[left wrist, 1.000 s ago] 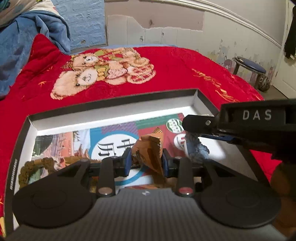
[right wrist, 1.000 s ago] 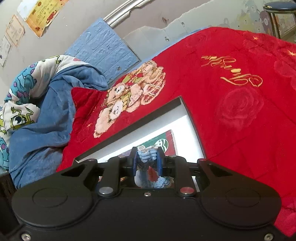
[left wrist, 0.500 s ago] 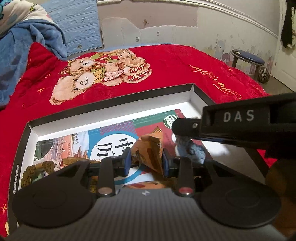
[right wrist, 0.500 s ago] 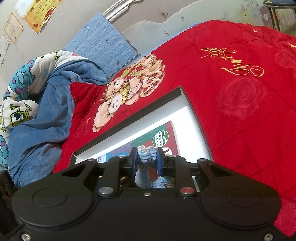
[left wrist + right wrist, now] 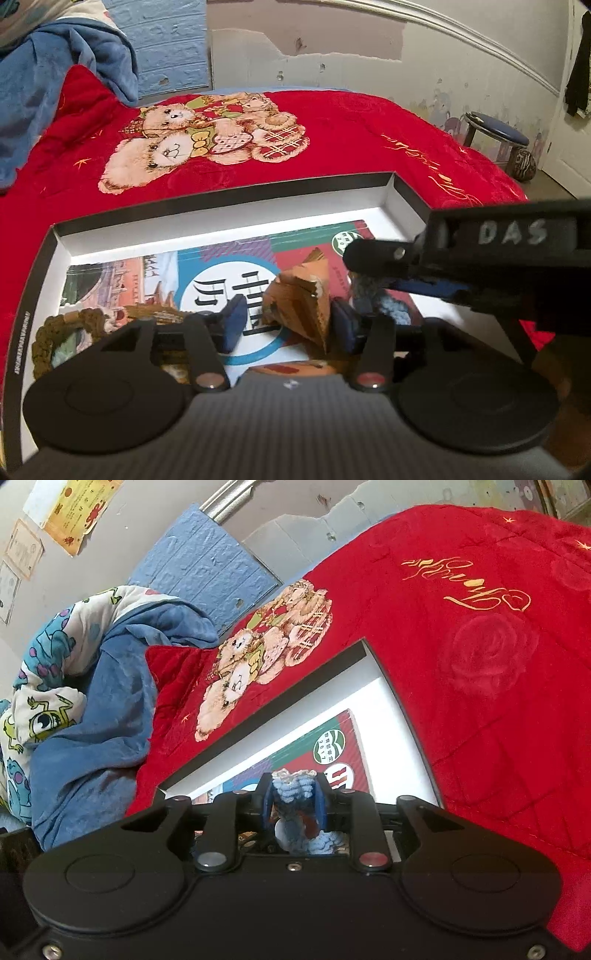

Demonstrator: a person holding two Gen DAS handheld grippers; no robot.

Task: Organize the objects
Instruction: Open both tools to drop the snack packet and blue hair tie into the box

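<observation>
Both jaws were opening: left gripper [image 5: 286,323] off the paper wedge [image 5: 299,299], right gripper [image 5: 293,801] loosening on blue crochet piece [image 5: 295,801]. Either could topple inside the box [image 5: 229,195].

A folded brown paper piece [image 5: 301,302] is seen standing upright near the front edge of the shallow box [image 5: 221,197]. A blue crocheted figure [image 5: 295,814] is seen toward the box's right edge.
</observation>
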